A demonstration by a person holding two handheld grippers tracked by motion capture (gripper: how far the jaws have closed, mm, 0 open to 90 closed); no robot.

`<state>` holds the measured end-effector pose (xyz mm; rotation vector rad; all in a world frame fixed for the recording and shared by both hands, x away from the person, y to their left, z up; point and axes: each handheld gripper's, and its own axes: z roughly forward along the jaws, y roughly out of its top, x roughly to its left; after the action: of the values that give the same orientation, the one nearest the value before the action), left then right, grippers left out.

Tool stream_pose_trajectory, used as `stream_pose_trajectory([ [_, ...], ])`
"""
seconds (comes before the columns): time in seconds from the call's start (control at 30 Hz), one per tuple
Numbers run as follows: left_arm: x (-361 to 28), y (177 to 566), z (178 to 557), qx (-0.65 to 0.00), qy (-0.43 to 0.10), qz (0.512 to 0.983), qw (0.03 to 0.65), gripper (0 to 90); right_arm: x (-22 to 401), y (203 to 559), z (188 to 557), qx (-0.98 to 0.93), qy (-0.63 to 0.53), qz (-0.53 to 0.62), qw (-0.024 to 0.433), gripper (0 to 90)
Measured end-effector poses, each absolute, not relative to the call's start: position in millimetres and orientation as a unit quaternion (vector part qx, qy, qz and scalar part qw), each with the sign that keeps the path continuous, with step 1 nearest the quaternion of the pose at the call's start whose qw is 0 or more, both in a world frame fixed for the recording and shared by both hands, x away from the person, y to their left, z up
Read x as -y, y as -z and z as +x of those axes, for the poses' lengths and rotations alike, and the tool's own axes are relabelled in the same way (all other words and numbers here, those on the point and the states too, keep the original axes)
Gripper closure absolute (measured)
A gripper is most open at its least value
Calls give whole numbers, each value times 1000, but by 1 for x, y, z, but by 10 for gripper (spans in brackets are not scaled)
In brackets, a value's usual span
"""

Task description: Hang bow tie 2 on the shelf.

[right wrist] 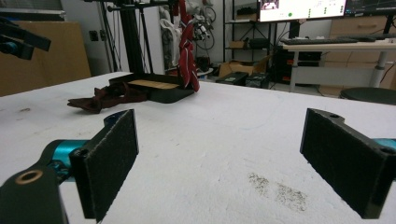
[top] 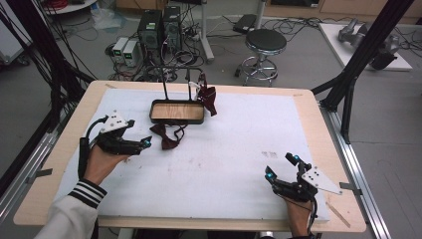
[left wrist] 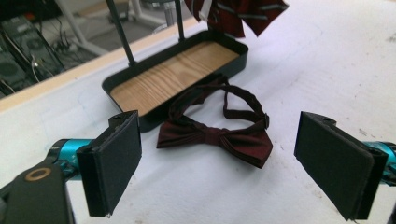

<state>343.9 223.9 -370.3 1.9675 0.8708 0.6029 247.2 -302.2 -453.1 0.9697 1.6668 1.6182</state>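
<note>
Writing: none legible on any item; faint grey smudged marks on the white counter [top: 239,164] near the right side, unreadable. Dark maroon bow tie [left wrist: 215,137] lying flat on the counter, just in front of the black tray [left wrist: 140,122] with the wood-grain floor, its looped neck strap reaching back to the tray's near wall. Long axis of the bow roughly across the left gripper view, wings out to left and right, knot in the middle, strap loop pointing away toward the tray. Same bow tie [top: 166,136] noted in the high view just below the tray's left corner. Second maroon striped tie [top: 208,98] hanging from the thin black stand rising from the tray, at the tray's right end. Left hand-held gripper [top: 143,144] held just left of the bow tie, aimed at it, jaws spread wide with the bow lying between and beyond the pads, not touching. Right hand-held gripper [top: 280,165] at the near right of the counter, well apart from the bow tie, jaws also spread wide over bare counter, holding nothing.
</note>
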Motion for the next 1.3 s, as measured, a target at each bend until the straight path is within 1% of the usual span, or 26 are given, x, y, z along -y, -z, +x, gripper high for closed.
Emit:
stream_pose_trajectory([
  [0.43, -199, 371, 364, -370, -221, 824, 368, 155, 302, 454, 245, -628, -613, 365, 310, 105],
  [0.63, -192, 374, 373, -391, -211, 828, 343, 156, 302, 454, 246, -627, -614, 363, 313, 105],
  [0.8, -185, 377, 378, -407, -189, 833, 324, 157, 302, 454, 244, -626, -615, 363, 313, 105],
  [0.87, -182, 378, 379, -412, -194, 833, 315, 157, 301, 454, 244, -627, -614, 361, 317, 105],
  [1.0, -177, 380, 383, -427, -184, 831, 306, 157, 300, 454, 244, -628, -612, 359, 320, 105],
  [1.2, -172, 387, 391, -455, -150, 828, 291, 170, 301, 454, 244, -625, -614, 360, 321, 106],
  [1.3, -170, 390, 395, -461, -143, 829, 281, 177, 301, 454, 243, -625, -614, 360, 322, 105],
])
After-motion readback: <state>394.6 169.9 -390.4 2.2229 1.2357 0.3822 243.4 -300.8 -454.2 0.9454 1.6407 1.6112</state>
